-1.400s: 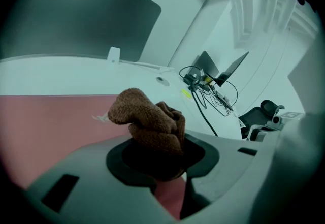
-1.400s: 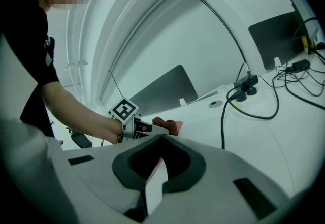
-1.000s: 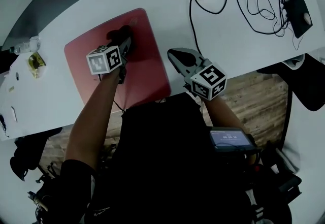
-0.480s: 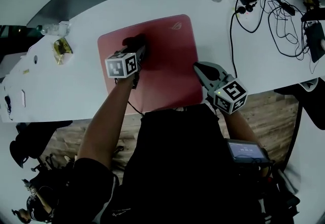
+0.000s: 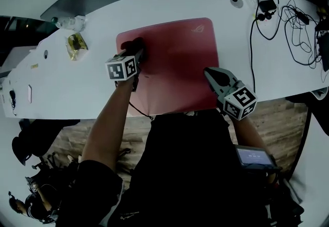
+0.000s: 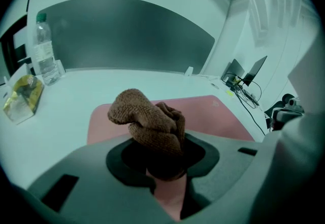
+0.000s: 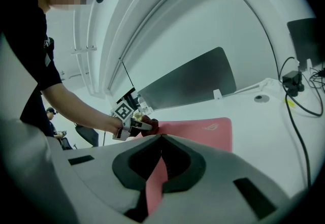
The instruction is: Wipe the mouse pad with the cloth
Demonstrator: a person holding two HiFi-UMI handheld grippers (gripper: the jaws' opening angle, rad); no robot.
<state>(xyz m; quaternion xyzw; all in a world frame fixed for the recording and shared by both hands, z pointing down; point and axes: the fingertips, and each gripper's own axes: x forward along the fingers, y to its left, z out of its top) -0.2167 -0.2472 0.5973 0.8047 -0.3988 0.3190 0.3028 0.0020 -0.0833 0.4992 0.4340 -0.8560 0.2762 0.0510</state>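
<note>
Brown cloth (image 6: 150, 119), pinched in the left tongs (image 5: 138, 56), sits on the red mouse pad (image 5: 180, 56) near its far left corner. Right tongs (image 5: 211, 73), pressed together and empty, sit at its right edge. Risk: an unpinned pad may slide across the counter (image 5: 77, 89).

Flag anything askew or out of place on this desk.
Nothing is damaged or spilled. The left gripper holds the cloth bunched into a wad, not flat. The mouse pad sits right at the table's near edge. A crumpled wrapper lies left of it.
</note>
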